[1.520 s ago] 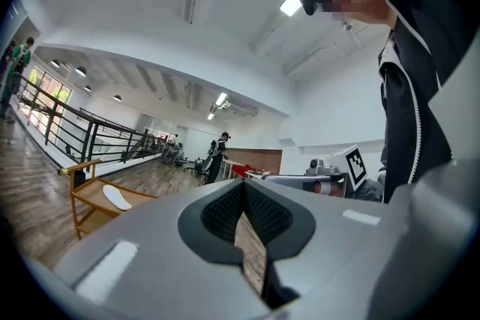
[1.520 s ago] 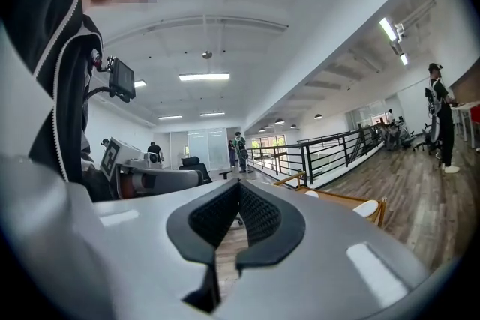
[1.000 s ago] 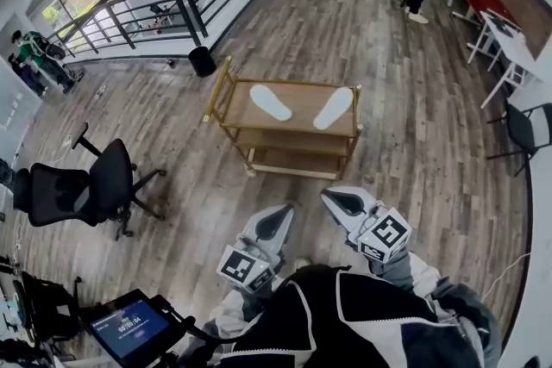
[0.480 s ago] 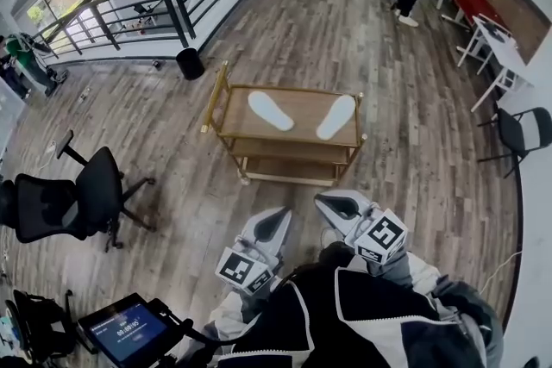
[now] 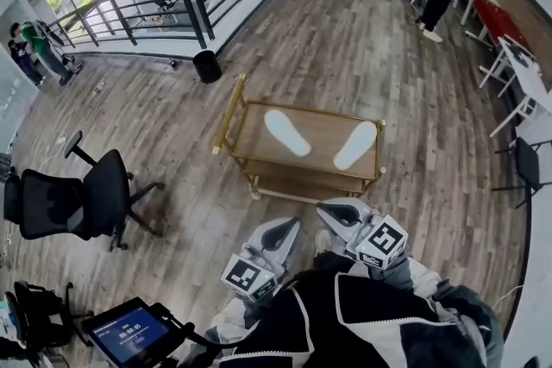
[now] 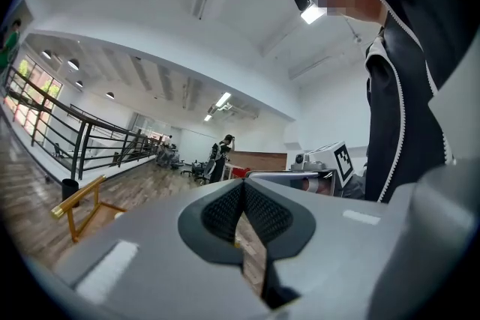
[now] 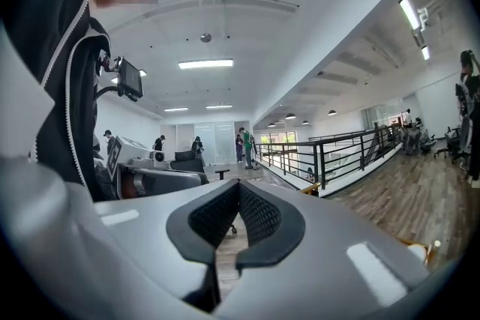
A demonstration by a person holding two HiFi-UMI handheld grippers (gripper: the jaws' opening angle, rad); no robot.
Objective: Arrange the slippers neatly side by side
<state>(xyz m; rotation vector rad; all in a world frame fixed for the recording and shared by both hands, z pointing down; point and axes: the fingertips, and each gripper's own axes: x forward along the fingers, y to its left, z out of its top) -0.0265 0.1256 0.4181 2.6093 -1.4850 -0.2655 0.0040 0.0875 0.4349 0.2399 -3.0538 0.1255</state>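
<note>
Two white slippers lie on the top shelf of a gold-framed cart [image 5: 232, 113]: the left slipper [image 5: 288, 133] slants toward the upper left, the right slipper [image 5: 355, 146] toward the upper right, well apart from each other. My left gripper [image 5: 285, 227] hangs in front of my chest, short of the cart, jaws shut and empty. My right gripper [image 5: 331, 212] is beside it, also shut on nothing. In the left gripper view the left gripper [image 6: 241, 195] has its pads together; the right gripper [image 7: 238, 197] shows the same in its own view.
A black office chair [image 5: 78, 200] stands to the left on the wood floor. A black bin [image 5: 207, 65] sits by the railing [image 5: 172, 0] behind the cart. A screen on a stand [image 5: 129, 331] is at my lower left. People stand far off at the back.
The cart with the slippers has come a little nearer and shifted right in the head view. Both grippers stay shut and keep their place before my chest.
</note>
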